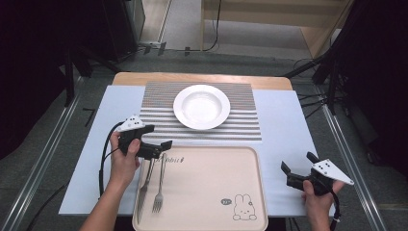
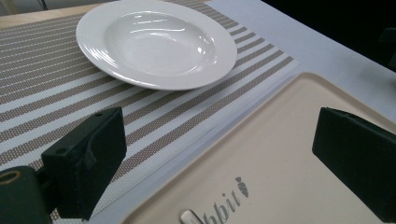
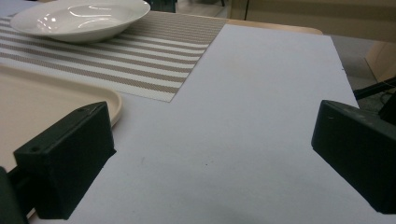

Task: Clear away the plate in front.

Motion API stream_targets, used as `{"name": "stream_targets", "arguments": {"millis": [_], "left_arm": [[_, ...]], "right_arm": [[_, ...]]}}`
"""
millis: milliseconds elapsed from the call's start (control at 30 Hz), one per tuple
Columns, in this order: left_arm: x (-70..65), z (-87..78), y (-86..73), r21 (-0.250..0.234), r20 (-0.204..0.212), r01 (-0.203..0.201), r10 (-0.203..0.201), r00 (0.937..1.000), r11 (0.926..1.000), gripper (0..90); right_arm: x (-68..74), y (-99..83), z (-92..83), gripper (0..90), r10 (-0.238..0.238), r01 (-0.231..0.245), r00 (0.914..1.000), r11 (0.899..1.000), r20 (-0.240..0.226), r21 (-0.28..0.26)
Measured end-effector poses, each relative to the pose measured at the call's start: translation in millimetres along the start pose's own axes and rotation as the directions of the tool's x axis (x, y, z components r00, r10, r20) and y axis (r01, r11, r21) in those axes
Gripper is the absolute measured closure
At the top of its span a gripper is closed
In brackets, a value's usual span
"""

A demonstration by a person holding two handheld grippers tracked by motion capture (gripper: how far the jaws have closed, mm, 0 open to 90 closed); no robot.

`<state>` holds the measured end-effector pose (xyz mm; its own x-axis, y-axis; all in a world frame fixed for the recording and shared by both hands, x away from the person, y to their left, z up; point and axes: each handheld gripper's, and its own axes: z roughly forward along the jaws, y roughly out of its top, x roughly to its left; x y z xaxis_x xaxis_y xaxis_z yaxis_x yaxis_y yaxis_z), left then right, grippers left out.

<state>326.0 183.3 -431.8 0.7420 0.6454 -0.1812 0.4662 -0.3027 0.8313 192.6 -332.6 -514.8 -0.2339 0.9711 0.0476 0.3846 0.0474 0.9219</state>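
Lying on the left part of the beige tray (image 1: 207, 187), a fork (image 1: 158, 190) and a knife (image 1: 143, 192) sit side by side, handles toward the far edge of the surface, knife nearest the tray's left rim. Left tool (image 1: 161, 148) hovers just above the handle ends at the tray's far-left corner, jaws wide apart, nothing between them; in the left gripper view one handle tip (image 2: 189, 217) peeks in at the bottom edge beside the tray's printed lettering. Tray sits at the near edge of the surface, rabbit print at its near-right corner. Beyond the tray, a striped placemat (image 1: 159, 113) lies toward the far edge, with a white deep plate (image 1: 201, 106) on its middle. A pale blue sheet (image 1: 284, 125) covers the surface under both. Right tool (image 1: 297, 166) is held off the tray's right rim, near the near-right corner of the surface, jaws apart, holding nothing, over bare sheet.
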Motion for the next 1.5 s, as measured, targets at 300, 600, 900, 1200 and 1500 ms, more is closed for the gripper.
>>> {"name": "stream_targets", "arguments": {"millis": [300,600,900,1200,1500], "left_arm": [[3.4,10.6,13.3,0.015,-0.002,-0.005,0.005,1.0,0.9999,2.9],[6.3,19.8,25.1,0.006,0.005,0.008,-0.008,1.0,1.0,2.9],[8.5,31.0,37.4,0.007,0.024,0.021,-0.021,0.9995,0.9998,2.9],[10.6,48.3,44.2,0.035,0.027,0.017,-0.018,0.9995,0.9992,2.9],[14.8,63.2,48.0,0.048,0.023,0.023,-0.024,0.9994,0.9986,2.9]], "right_arm": [[0.2,-0.1,-0.2,0.0,-0.002,0.002,1.0,1.0,-0.002,-0.005],[0.2,-0.3,-0.6,0.0,-0.002,0.002,1.0,1.0,-0.004,-0.011],[-0.7,-0.5,-1.1,0.0,0.002,-0.002,1.0,1.0,-0.008,-0.016],[-0.6,-0.6,-0.9,0.0,0.001,-0.002,0.9999,1.0,-0.01,-0.017],[-0.7,-0.6,-1.0,0.0,0.002,-0.002,0.9999,1.0,-0.01,-0.018]]}}
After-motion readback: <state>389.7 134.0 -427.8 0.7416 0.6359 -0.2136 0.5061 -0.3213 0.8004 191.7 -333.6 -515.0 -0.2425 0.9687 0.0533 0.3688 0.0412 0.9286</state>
